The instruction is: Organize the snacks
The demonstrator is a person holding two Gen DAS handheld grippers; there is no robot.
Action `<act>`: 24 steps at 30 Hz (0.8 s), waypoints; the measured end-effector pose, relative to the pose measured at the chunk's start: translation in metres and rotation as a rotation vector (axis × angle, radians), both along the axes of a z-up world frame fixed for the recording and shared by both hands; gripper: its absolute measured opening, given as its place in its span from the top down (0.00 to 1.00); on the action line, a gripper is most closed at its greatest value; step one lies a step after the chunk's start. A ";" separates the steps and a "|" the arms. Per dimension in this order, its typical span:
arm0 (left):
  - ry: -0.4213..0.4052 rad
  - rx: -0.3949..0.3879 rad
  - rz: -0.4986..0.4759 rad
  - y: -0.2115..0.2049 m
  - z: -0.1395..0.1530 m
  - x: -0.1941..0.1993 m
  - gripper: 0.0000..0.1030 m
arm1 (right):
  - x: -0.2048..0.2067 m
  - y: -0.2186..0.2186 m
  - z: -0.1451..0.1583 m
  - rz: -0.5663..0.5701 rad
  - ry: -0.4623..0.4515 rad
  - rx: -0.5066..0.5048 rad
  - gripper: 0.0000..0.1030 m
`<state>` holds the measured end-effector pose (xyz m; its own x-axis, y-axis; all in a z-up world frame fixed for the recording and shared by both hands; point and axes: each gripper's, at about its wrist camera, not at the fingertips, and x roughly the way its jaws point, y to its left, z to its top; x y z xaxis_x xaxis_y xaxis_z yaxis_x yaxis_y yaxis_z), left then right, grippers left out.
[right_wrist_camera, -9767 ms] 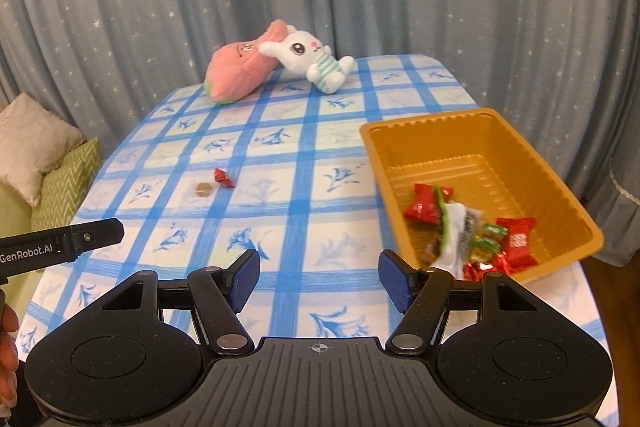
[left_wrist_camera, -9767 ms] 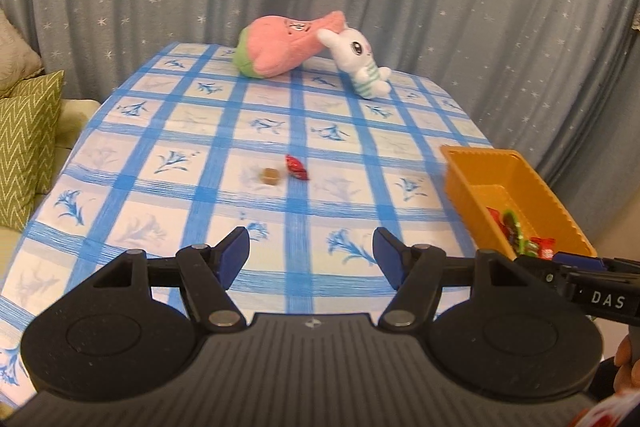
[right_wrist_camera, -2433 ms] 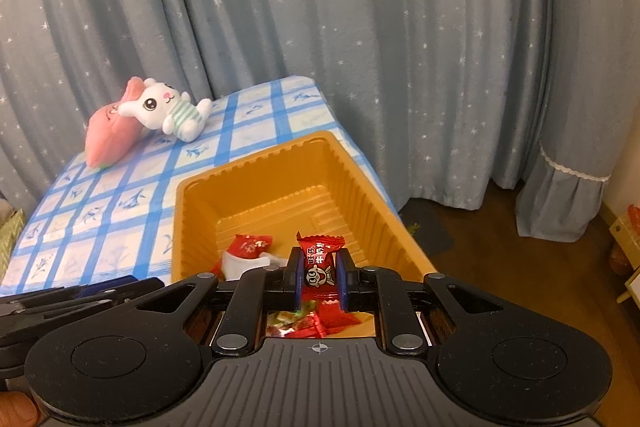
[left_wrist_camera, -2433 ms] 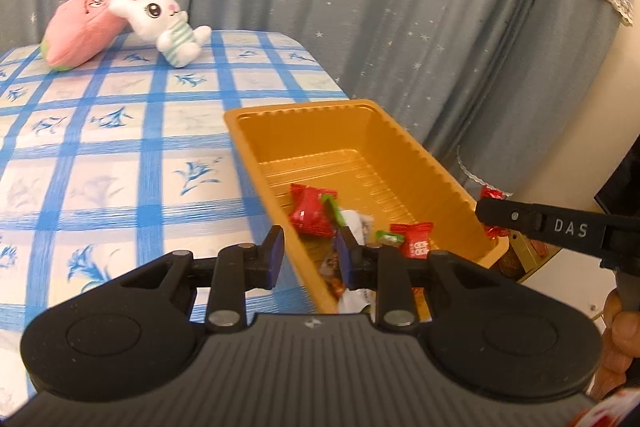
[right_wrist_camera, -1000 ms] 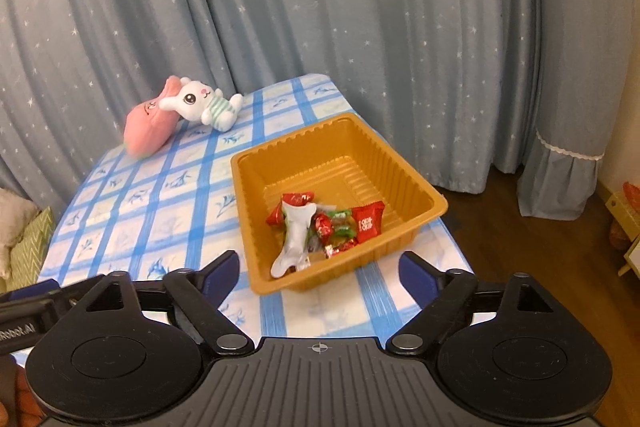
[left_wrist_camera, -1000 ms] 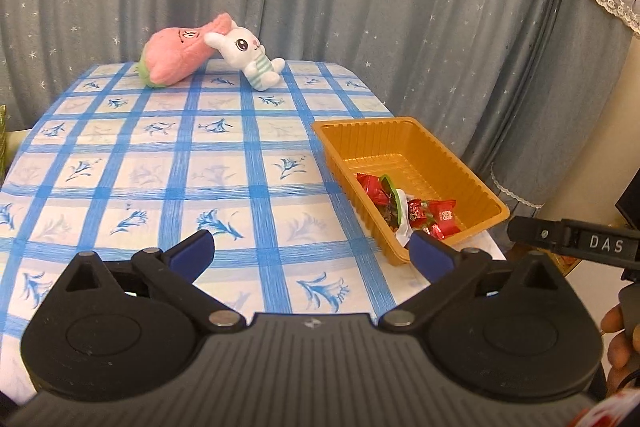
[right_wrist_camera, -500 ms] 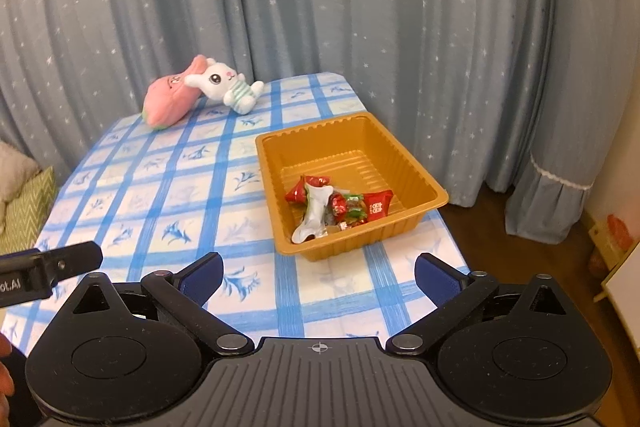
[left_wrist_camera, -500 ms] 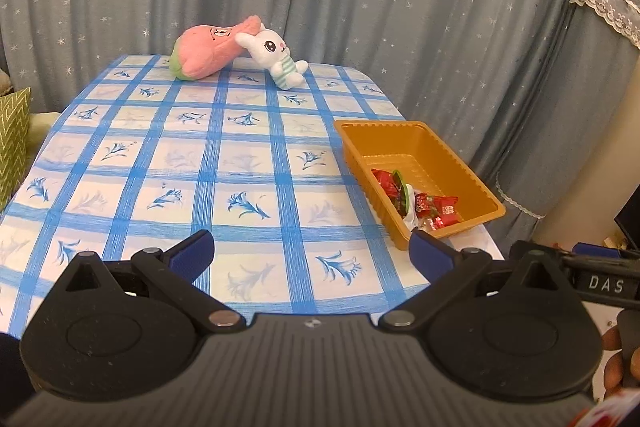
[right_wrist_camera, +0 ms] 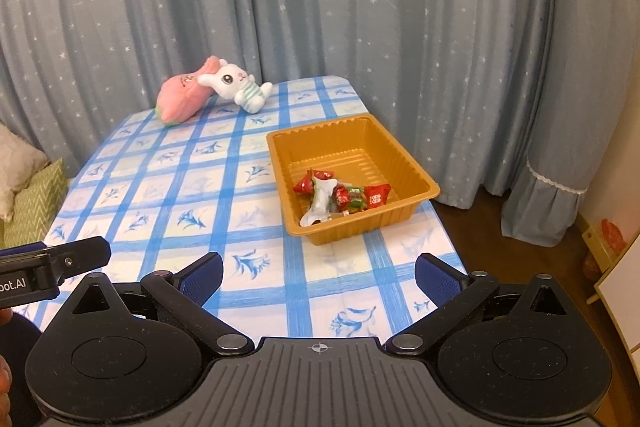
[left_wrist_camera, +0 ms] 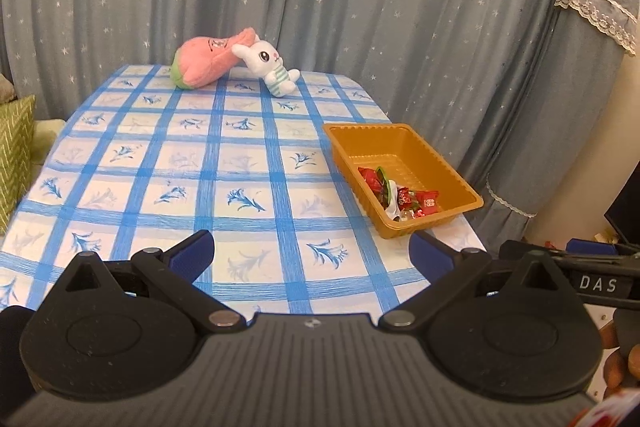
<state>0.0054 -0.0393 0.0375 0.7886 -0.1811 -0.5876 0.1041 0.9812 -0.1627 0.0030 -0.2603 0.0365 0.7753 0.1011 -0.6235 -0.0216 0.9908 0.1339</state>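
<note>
An orange tray (left_wrist_camera: 452, 171) (right_wrist_camera: 416, 175) stands at the right side of the table and holds several wrapped snacks (left_wrist_camera: 400, 193) (right_wrist_camera: 340, 193), red, green and white. My left gripper (left_wrist_camera: 310, 253) is open and empty, held above the table's near edge. My right gripper (right_wrist_camera: 318, 275) is open and empty, held back from the tray above the near edge. Each gripper's body shows at the edge of the other's view.
The table has a blue checked cloth (left_wrist_camera: 224, 167) (right_wrist_camera: 168, 187). A pink plush (left_wrist_camera: 204, 61) (right_wrist_camera: 180, 101) and a white bunny plush (left_wrist_camera: 272, 67) (right_wrist_camera: 236, 83) lie at the far end. Grey star curtains hang behind. Green cushions (left_wrist_camera: 14, 151) are at the left.
Both grippers have pulled further back and up from the tray, so more of the table shows. Both stay open and empty.
</note>
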 end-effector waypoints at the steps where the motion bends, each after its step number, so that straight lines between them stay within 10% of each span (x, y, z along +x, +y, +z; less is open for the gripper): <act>1: -0.004 0.007 0.002 0.000 0.001 -0.003 0.00 | -0.003 0.001 0.002 0.001 -0.003 -0.003 0.02; 24: 0.001 0.047 0.036 0.003 0.001 -0.032 0.00 | -0.042 0.003 0.010 -0.007 -0.023 -0.011 0.02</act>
